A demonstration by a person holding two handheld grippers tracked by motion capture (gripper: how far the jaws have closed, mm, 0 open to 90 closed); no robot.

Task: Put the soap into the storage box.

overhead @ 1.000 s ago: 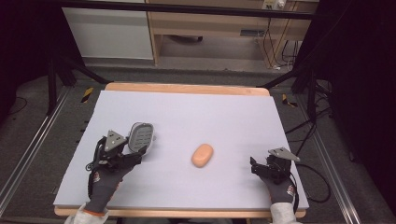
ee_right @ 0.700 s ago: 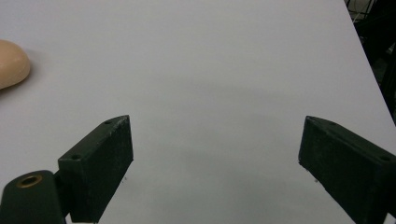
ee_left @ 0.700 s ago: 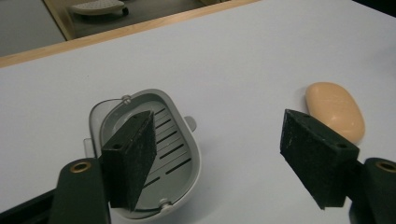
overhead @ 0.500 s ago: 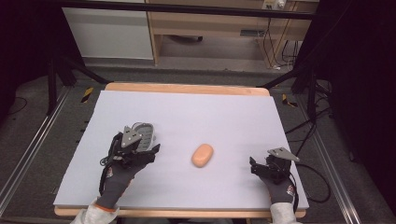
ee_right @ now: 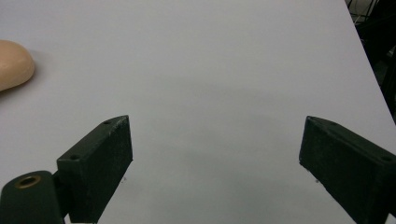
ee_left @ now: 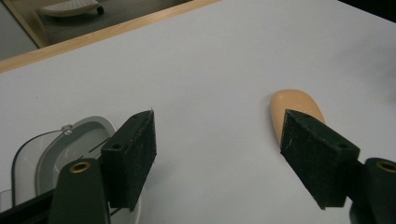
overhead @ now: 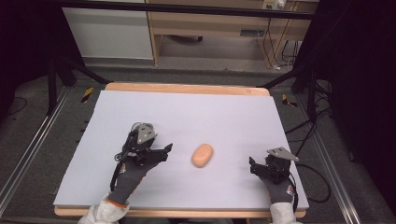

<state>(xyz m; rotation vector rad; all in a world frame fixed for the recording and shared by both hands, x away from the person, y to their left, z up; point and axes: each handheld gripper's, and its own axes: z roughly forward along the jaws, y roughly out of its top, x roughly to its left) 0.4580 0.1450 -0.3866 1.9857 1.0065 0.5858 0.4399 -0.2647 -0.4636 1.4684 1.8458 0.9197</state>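
Note:
A peach-coloured oval lump point(overhead: 202, 155) lies on the white table cover point(overhead: 196, 112), near the middle front. My left gripper point(overhead: 164, 152) hovers just left of it, open, jaws pointing right toward it. In the left gripper view the lump point(ee_left: 294, 105) shows past the right jaw, and a grey-white oval dish point(ee_left: 51, 151) lies under the left jaw; the left gripper point(ee_left: 219, 135) holds nothing. My right gripper point(overhead: 253, 167) rests open near the front right, apart from the lump. In the right gripper view the lump point(ee_right: 14, 65) sits at the far left, and bare cover lies between the right gripper's point(ee_right: 215, 140) jaws.
The table's wooden rim point(overhead: 187, 87) shows along the far edge. A wooden shelf unit point(overhead: 210, 28) and a white cabinet point(overhead: 109, 32) stand on the floor behind. Cables point(overhead: 313, 140) trail off the table's right side.
My left gripper has moved right and nearer, over the grey dish and toward the peach lump, covering the dish in the high view. The right gripper and the lump have stayed put.

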